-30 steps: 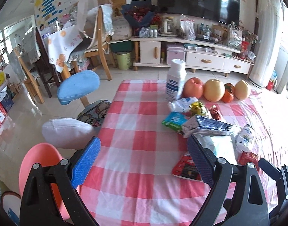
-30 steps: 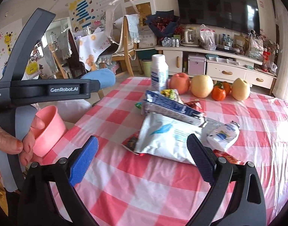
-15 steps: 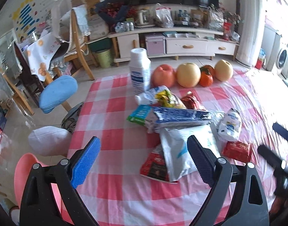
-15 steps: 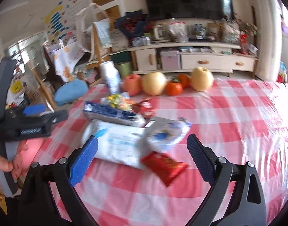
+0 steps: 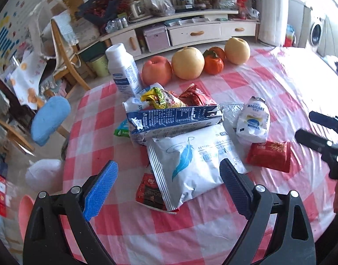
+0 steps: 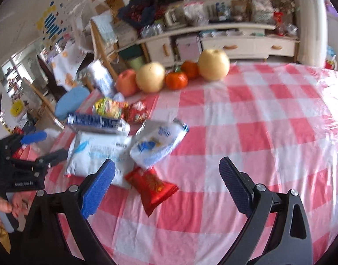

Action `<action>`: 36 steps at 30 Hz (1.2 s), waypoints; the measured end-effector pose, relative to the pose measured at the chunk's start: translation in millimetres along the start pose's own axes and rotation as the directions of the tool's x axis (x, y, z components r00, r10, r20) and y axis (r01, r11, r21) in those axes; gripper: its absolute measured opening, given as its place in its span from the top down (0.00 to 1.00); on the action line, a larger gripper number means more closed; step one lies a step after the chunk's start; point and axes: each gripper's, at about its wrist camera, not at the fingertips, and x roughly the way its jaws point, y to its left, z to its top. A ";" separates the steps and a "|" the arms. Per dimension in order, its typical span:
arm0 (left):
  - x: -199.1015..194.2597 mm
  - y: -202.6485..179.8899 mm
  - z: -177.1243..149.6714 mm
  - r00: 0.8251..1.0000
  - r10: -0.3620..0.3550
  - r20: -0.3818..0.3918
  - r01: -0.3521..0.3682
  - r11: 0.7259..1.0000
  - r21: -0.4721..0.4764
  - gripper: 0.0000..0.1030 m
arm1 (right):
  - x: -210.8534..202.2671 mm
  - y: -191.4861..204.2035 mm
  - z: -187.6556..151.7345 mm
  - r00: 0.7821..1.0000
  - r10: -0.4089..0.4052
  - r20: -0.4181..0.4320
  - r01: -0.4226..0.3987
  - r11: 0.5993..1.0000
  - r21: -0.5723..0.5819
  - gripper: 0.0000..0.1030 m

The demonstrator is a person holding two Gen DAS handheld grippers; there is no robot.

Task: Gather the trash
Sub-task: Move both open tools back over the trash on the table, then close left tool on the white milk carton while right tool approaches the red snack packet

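My left gripper (image 5: 167,186) has a black plastic frame with two angled arms, silver round screws at the joints, and ribbed blue pads (image 5: 100,190) inside each finger. My right gripper (image 6: 166,185) looks the same. At the right view's lower left, my hand (image 6: 2,207) shows bare, wrinkled skin, and the black body carries small white lettering.

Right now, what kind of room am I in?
Most likely a home living and dining room: a table with a checked cloth, a long TV cabinet and a wooden chair.
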 end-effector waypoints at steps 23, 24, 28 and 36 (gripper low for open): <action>52.4 -6.0 45.5 0.998 -0.010 0.064 -0.010 0.952 0.307 0.10 | 61.1 -25.5 19.9 0.977 0.194 -0.086 -0.168 0.954 0.247 0.07; 57.7 -6.4 46.5 0.999 -0.010 0.051 -0.007 0.950 0.311 0.10 | 63.2 -25.7 20.4 0.976 0.200 -0.089 -0.173 0.952 0.252 0.07; 73.4 -5.9 45.7 1.000 -0.028 0.001 0.027 0.955 0.294 0.10 | 67.7 -23.9 21.9 0.975 0.203 -0.095 -0.174 0.953 0.247 0.07; 73.8 -13.8 35.8 0.987 -0.135 -0.083 0.152 0.954 0.260 0.12 | 73.7 -15.9 24.8 0.983 0.155 -0.097 -0.134 0.972 0.193 0.07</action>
